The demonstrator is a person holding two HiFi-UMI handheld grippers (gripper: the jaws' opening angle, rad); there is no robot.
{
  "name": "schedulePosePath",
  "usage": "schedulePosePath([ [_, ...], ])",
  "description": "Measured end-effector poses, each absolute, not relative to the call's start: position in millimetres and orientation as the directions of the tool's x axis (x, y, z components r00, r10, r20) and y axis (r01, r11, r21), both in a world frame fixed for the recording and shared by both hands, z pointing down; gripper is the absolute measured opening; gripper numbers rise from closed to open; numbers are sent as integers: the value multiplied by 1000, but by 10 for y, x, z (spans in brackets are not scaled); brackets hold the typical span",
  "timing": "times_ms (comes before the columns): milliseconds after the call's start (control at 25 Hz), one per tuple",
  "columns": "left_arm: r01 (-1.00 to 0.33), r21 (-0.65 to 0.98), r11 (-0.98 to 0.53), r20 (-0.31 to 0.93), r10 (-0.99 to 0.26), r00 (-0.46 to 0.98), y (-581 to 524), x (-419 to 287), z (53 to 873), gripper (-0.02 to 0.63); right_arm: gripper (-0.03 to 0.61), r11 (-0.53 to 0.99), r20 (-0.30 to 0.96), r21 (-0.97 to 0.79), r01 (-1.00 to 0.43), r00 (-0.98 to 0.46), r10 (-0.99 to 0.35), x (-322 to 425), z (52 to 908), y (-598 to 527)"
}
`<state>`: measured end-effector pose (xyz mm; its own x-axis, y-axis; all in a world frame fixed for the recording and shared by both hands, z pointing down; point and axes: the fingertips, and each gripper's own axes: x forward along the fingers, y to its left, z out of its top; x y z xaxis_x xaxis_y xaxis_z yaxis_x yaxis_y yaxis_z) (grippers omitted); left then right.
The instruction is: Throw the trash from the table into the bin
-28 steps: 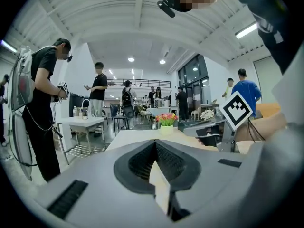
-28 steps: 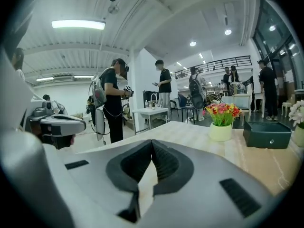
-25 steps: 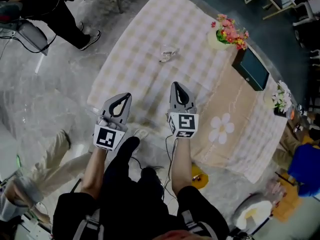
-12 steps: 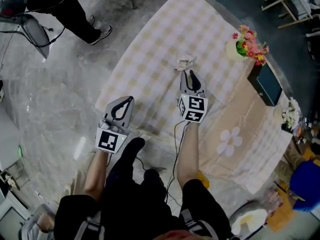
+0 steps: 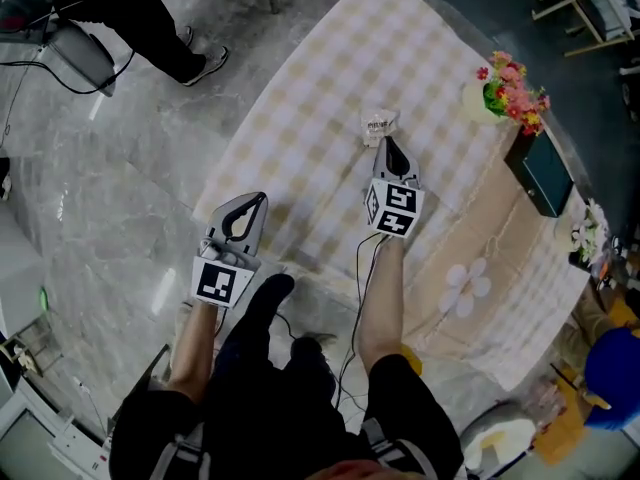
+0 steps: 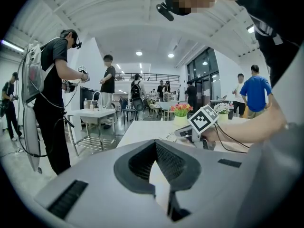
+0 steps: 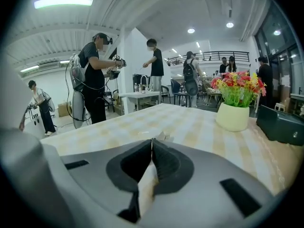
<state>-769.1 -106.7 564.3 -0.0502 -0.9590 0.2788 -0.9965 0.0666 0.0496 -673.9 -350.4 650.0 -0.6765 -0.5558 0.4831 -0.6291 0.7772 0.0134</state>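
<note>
One thin edge of the wrapper [image 5: 378,124] sat in my just-closed right claw [image 5: 386,142]; lifting slowly seemed wise, with my left claw [image 5: 259,197] shut and empty.

Trash: one small crumpled wrapper [image 5: 378,124], clear to whitish, with a patch of dark print too small to read. Lies on the checked tablecloth [image 5: 300,118], in the middle stretch of the cloth, well in from the edges. Crushed into a loose, irregular wad with folded points sticking up. Its near edge sits at the tips of the right gripper [image 5: 387,144], whose jaws have just been closing and now meet on that edge. In the right gripper view only a pale scrap shows just past the tips. No bin in view.
</note>
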Motion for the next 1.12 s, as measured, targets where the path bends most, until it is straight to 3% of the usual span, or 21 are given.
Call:
schedulePosePath([
  [560,-998,43,-40,239,-970,49,-1266,-7283,5449,3,5,753,398,-22,-657,-697,-596,-6194,6027,-3291],
  [800,-994,52,-93,215,-971,102,-1343,-6978,5362,3,5,732,424,-28,-681,-671,-608,-5852,6071,-3209],
  [1120,-995,49,-86,219,-971,94,-1329,-7077,5388,3,7,742,441,-6,-670,-668,-600,-5981,6162,-3199],
])
